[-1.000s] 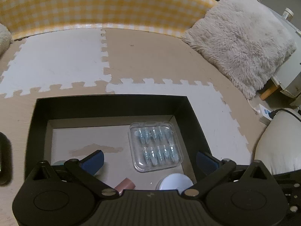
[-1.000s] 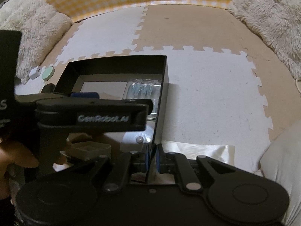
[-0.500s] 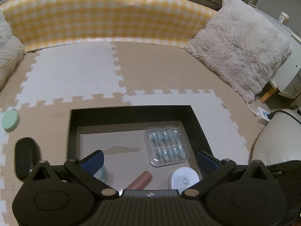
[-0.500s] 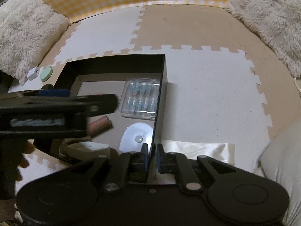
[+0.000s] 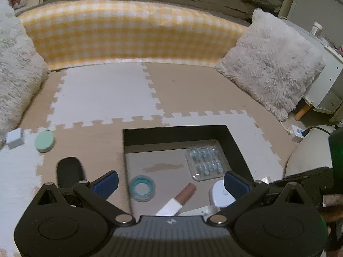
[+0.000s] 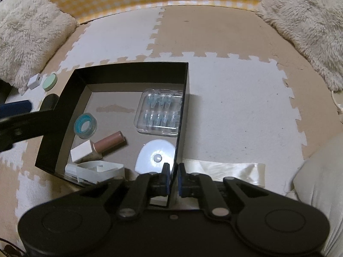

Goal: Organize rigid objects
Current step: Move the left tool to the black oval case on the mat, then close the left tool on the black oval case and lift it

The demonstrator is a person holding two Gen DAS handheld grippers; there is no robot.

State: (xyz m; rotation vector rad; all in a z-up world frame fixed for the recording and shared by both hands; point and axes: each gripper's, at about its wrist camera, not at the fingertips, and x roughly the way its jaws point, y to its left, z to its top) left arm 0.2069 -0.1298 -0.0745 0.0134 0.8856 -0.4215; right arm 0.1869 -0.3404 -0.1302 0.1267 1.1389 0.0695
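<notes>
- Right gripper: jaws clenched on the right-hand wall of the black box, one pad inside, one outside, at the wall's near end.
- Left gripper: jaws spread wide, nothing between them; it hangs above the box's near-left corner, one blue pad over the mat, the other over the box interior.
- Box contents, near to far: white oval disc with a small central button, against the gripped wall; white open-topped container at the near wall; pink tube with white cap lying flat, tilted; teal tape roll near the left wall; clear blister pack of blue capsules against the right wall, farther back.
- Outside the box, left: black oval object just beside the wall; farther off, a mint-green round disc and a small white cube, close together.
- Surroundings: beige-and-white foam puzzle mat; a shiny cream sheet just right of the gripped corner; fluffy white cushions at both sides; yellow checked bolster along the far edge.
</notes>
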